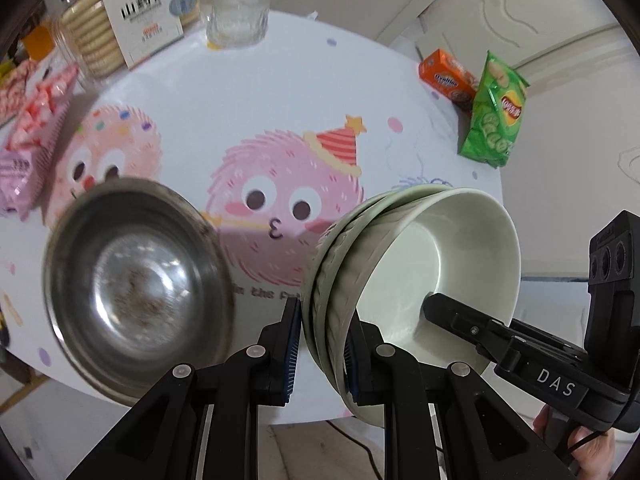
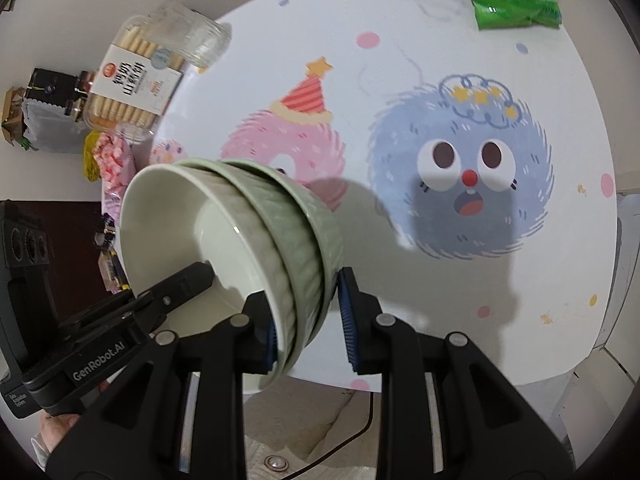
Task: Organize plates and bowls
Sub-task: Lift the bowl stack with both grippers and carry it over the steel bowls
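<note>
Together we hold the stack of green bowls [image 1: 404,264] tilted above the bench [image 1: 320,92], left tongs [image 1: 322,348] and right tongs [image 2: 308,320] each clenched on opposite rims to keep it balanced.

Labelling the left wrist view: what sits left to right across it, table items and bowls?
Pink snack packs → biscuit tub → steel bowl → clear glass → stacked green bowls → orange box → green chip bag.
</note>
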